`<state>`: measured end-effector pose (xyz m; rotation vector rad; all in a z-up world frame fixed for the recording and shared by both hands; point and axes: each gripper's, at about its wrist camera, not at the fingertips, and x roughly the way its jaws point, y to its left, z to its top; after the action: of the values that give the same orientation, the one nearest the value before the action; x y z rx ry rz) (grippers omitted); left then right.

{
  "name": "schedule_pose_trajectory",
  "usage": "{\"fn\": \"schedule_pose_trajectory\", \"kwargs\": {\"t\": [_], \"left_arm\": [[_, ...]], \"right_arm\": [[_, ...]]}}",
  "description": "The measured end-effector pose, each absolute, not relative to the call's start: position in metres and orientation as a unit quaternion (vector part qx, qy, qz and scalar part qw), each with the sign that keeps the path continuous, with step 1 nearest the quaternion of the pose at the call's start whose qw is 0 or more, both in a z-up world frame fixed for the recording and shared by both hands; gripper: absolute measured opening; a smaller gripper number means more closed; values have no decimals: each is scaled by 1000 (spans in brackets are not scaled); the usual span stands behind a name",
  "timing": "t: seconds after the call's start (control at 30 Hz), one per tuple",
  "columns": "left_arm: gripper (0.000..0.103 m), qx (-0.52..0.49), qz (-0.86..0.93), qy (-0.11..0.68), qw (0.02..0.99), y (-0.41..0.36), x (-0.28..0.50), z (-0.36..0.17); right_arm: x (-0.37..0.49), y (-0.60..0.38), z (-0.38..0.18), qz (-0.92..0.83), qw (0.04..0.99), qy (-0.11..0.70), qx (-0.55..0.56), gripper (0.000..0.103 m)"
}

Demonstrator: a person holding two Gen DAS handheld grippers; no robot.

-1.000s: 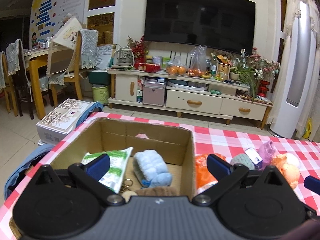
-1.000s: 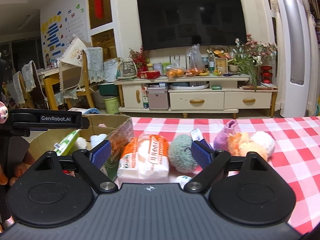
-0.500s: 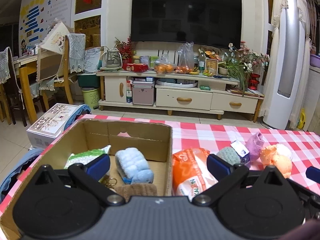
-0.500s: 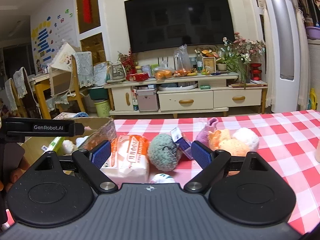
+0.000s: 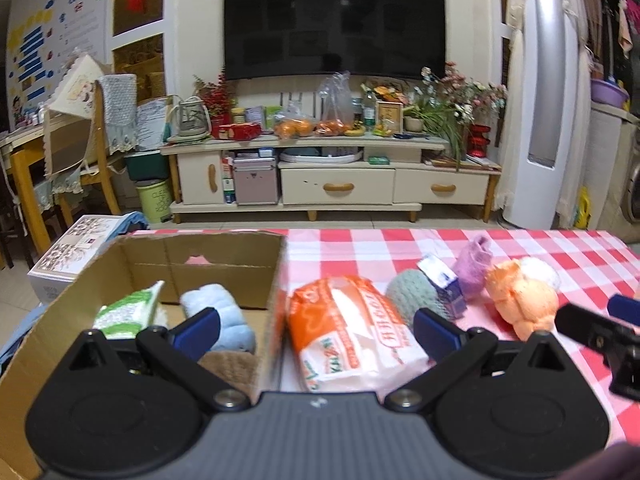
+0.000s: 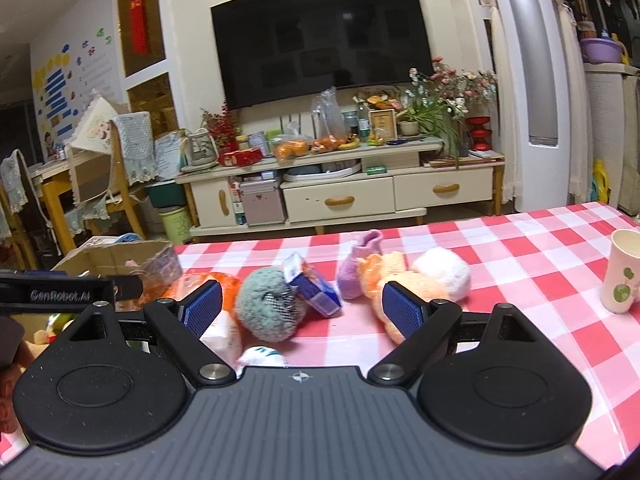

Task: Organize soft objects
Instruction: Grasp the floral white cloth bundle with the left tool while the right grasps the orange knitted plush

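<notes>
Both the left gripper and right gripper hover spread and empty near the orange tissue pack, light, squashy, slippery-wrapped, best pinched mid-body.

A lived-in home living room is being shown: a large television is being carried on the wall above a cream media cabinet crowded with fruit and flowers; wooden dining chairs and a bench under a red-checked cloth are being seen.

Both tongs shifted right, away from box.
</notes>
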<state>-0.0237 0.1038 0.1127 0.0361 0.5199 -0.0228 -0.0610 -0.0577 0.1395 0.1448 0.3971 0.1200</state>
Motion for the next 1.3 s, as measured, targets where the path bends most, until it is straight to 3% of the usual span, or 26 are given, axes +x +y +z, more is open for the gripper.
{"fn": "schedule_pose_trajectory", "kwargs": {"t": [0.7, 1.3], "left_arm": [[102, 47, -73, 299, 950, 41, -31, 84], [102, 41, -74, 364, 928, 2, -9, 38]], "right_arm": [[-62, -76, 121, -11, 972, 214, 91, 103], [1, -94, 85, 8, 957, 268, 111, 103]]}}
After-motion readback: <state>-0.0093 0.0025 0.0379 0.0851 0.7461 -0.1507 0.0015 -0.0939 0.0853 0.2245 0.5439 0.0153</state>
